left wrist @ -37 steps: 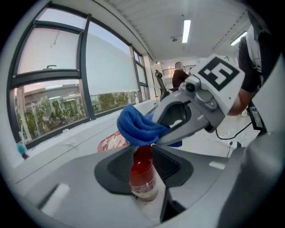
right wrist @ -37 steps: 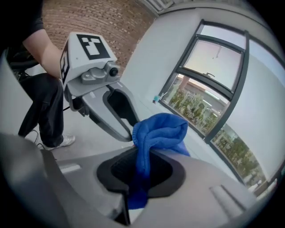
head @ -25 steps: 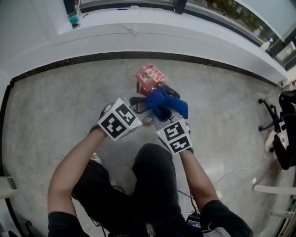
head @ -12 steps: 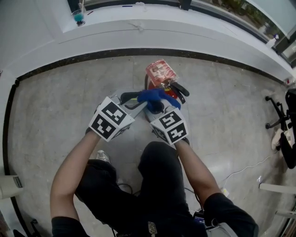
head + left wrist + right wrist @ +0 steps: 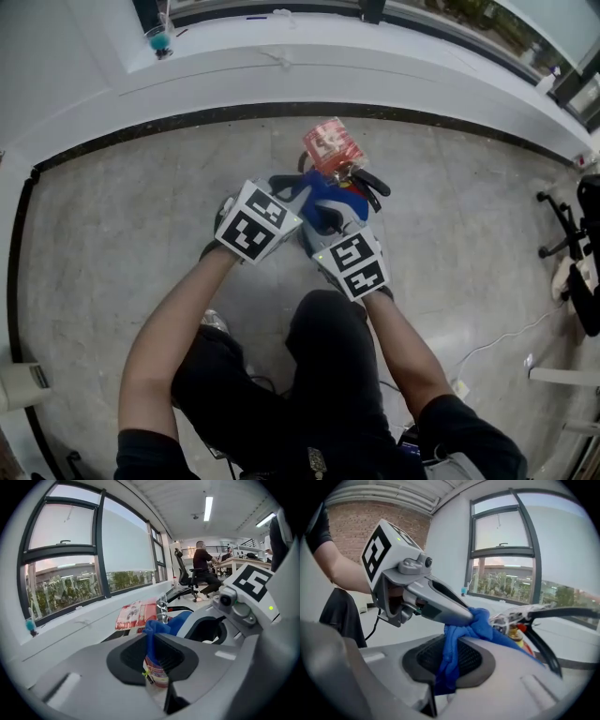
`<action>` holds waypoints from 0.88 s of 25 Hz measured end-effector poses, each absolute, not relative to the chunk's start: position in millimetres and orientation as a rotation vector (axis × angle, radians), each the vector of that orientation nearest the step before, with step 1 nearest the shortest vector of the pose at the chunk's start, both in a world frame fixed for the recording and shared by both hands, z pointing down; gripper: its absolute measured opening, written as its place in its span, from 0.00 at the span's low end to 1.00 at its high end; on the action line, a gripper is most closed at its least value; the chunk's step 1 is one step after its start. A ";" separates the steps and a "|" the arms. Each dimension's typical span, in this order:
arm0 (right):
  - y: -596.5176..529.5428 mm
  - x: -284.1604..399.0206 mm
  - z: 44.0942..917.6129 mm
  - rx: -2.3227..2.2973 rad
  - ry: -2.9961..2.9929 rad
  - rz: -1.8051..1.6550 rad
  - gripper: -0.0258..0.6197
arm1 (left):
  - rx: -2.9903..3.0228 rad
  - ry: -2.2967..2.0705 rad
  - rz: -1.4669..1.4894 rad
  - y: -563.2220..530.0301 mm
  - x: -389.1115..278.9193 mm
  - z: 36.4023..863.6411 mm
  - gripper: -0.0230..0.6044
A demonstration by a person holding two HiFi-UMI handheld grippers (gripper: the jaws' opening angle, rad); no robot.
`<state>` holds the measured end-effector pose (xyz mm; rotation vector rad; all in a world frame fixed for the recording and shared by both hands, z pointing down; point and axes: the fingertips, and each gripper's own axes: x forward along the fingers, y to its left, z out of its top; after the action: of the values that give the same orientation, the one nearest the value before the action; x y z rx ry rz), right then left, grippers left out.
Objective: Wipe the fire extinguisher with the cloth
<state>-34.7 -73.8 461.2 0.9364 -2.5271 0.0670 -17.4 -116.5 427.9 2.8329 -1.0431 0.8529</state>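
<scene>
Now left hand-held gripper (image 5: 152, 645), jaws just closing, and right hand-held gripper (image 5: 449, 666) both pinching cloth (image 5: 482, 621) atop fire extinguisher (image 5: 158, 674).

**Open-plan office**

Person (image 5: 202, 560) seated at desk (image 5: 239, 563), office chair (image 5: 183, 576) beside. Strip lights (image 5: 208, 508) overhead, big window wall (image 5: 124, 545) w/ deep sill (image 5: 281, 66). Polished concrete floor (image 5: 112, 216), brick wall (image 5: 365, 513) one side, another rolling chair (image 5: 553, 220) at floor's edge.
</scene>
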 end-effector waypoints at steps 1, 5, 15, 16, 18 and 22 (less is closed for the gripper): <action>-74.2 -29.3 457.6 0.969 -2.523 0.050 0.13 | 2.838 -1.045 0.843 -119.6 -14.2 426.8 0.11; -76.5 -19.8 450.9 0.998 -2.530 0.017 0.13 | 2.867 -1.089 0.863 -128.4 -7.2 423.5 0.11; -72.5 -4.6 447.6 1.035 -2.499 0.017 0.18 | 2.806 -1.257 0.792 -174.1 -17.8 426.4 0.09; -70.7 2.9 448.3 1.065 -2.490 0.020 0.18 | 2.804 -1.271 0.775 -177.8 -17.1 426.5 0.09; -67.7 13.4 449.4 1.110 -2.484 0.029 0.18 | 2.802 -1.296 0.740 -183.2 -16.6 426.8 0.09; -63.7 15.1 450.6 1.136 -2.500 0.019 0.18 | 2.800 -1.325 0.666 -183.5 -17.7 429.6 0.08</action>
<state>15.1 -63.7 450.6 1.1361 -2.5002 0.0191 -17.7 -183.5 429.6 2.8002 -1.3249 0.6659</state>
